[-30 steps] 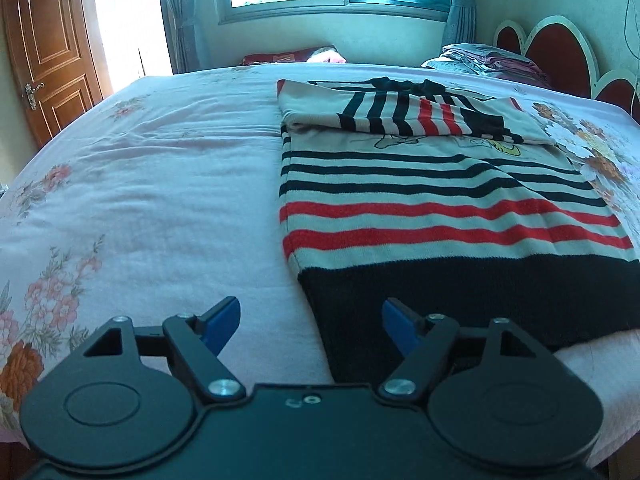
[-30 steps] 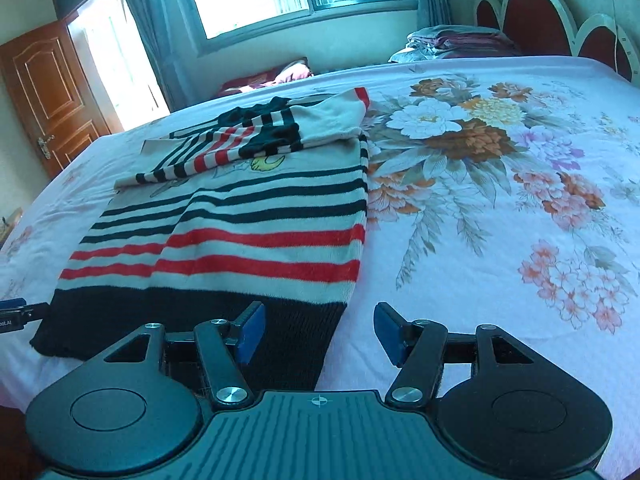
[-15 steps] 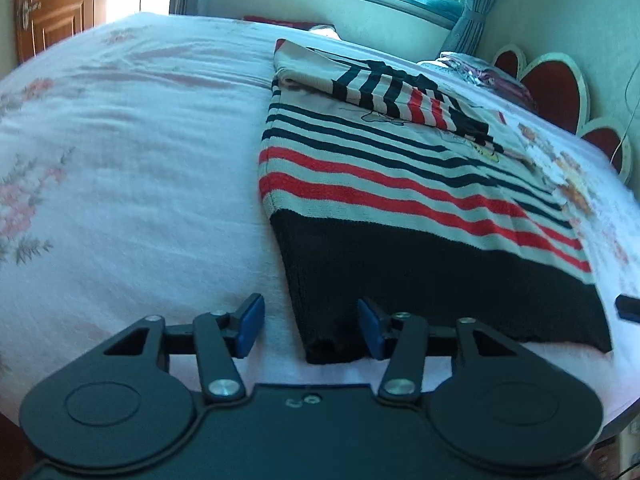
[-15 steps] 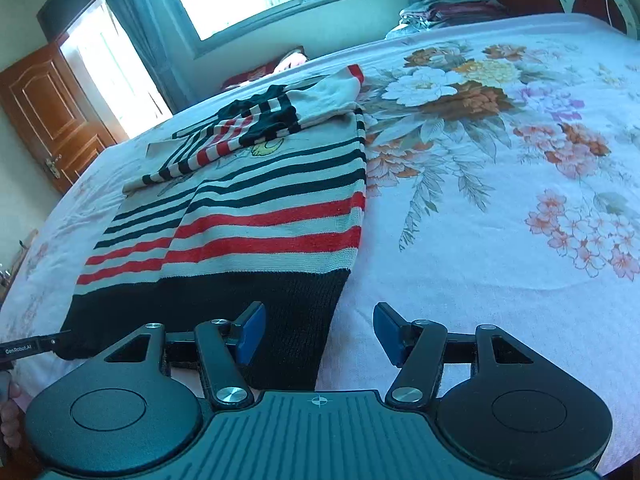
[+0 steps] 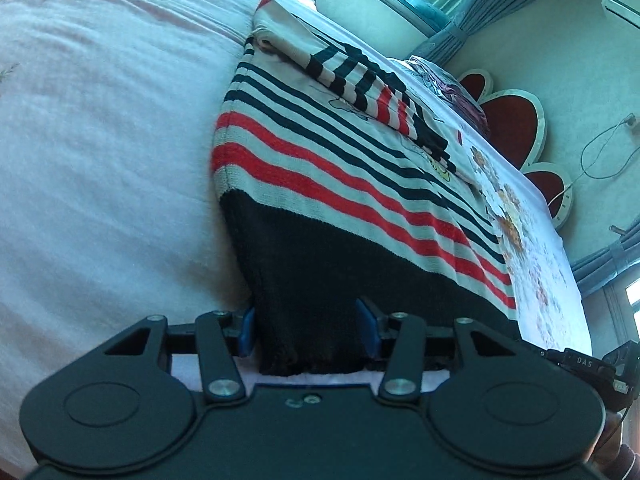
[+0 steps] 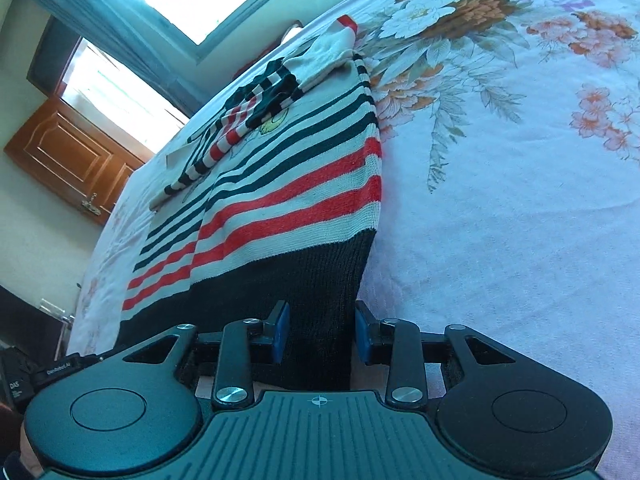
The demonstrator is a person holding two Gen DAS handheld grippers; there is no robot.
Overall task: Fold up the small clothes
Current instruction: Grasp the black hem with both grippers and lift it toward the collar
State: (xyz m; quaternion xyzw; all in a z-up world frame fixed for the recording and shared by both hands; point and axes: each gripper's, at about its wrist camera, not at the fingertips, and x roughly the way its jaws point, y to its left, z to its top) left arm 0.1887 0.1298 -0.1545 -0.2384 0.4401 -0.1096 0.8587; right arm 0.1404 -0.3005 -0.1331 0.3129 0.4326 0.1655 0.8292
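Note:
A striped knit sweater (image 5: 360, 184) in white, black and red lies flat on the bed, its sleeves (image 5: 360, 84) folded across the chest. Its black hem (image 5: 320, 264) faces me. My left gripper (image 5: 306, 328) straddles the hem's left corner, and its jaws are closing with the black knit between the blue pads. In the right wrist view the same sweater (image 6: 288, 200) runs away from me. My right gripper (image 6: 320, 330) straddles the right hem corner (image 6: 320, 292), jaws closing around the cloth. Neither pair of pads visibly pinches the knit.
The bed sheet (image 5: 100, 160) is pale pink, with large flower prints (image 6: 460, 20) to the sweater's right. A pile of folded clothes (image 5: 460, 92) lies by the red headboard (image 5: 516, 120). A wooden door (image 6: 72, 160) and a window stand beyond the bed.
Both grippers have dropped and rolled toward the hem corners. Their jaws have narrowed, and the black hem now lies between the pads of each.

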